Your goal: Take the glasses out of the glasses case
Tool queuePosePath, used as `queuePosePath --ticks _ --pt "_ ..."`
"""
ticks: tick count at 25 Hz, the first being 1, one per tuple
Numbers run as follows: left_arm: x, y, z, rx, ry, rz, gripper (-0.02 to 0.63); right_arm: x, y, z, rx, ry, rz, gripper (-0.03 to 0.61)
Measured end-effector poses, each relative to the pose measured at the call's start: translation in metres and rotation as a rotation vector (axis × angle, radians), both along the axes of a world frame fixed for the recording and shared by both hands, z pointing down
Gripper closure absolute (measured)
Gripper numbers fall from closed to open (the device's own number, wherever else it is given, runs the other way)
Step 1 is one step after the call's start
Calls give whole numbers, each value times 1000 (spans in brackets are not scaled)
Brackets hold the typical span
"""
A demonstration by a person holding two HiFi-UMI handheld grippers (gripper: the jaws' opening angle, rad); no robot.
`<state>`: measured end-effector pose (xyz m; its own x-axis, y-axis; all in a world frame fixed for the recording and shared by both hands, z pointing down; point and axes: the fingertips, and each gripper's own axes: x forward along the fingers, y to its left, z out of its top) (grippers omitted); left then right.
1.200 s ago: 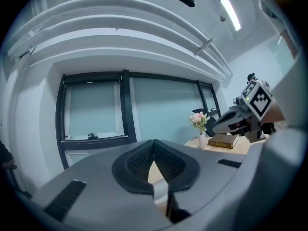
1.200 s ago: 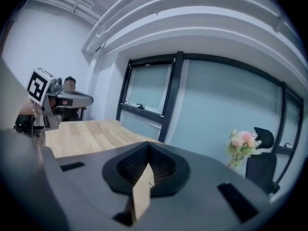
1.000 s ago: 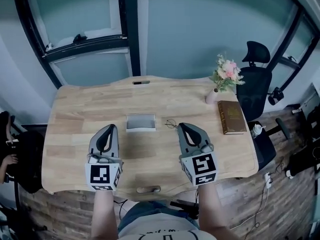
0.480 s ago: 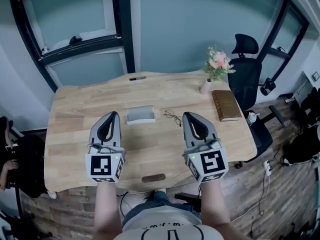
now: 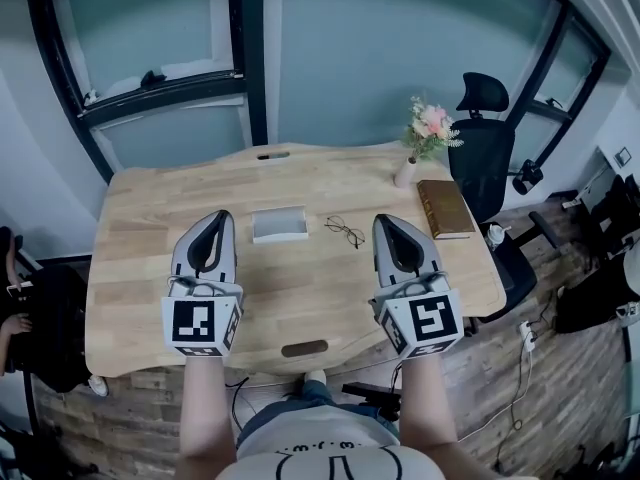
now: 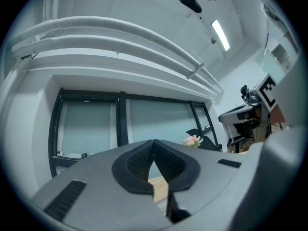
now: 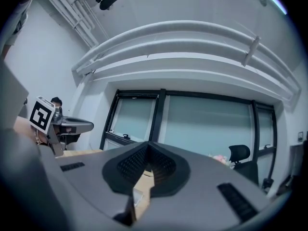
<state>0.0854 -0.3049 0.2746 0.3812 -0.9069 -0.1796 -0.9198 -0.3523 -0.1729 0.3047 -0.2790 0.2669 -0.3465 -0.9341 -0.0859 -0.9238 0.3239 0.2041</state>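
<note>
A grey glasses case (image 5: 279,224) lies flat on the wooden table (image 5: 140,268), lid down. The thin-framed glasses (image 5: 345,232) lie on the tabletop just right of it, outside the case. My left gripper (image 5: 219,218) hovers above the table left of the case, jaws shut and empty. My right gripper (image 5: 385,225) hovers right of the glasses, jaws shut with nothing between them. In the left gripper view the gripper (image 6: 154,143) points level at the windows; the right gripper view shows that gripper (image 7: 147,146) the same way, tips together.
A brown book (image 5: 444,208) lies at the table's right end beside a small vase of pink flowers (image 5: 425,133). A black office chair (image 5: 480,158) stands past the right edge. Dark-framed windows (image 5: 160,78) lie behind the table. A person sits at far left (image 5: 20,318).
Both grippers have risen and drawn back from the table, now pointing level instead of down at it. The case and glasses have not moved.
</note>
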Motion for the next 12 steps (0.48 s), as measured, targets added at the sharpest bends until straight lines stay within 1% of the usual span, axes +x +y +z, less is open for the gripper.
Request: queuePosePath --ticks 12 --pt "1 11 -5 12 9 -1 597 0 12 -6 21 -2 0 569"
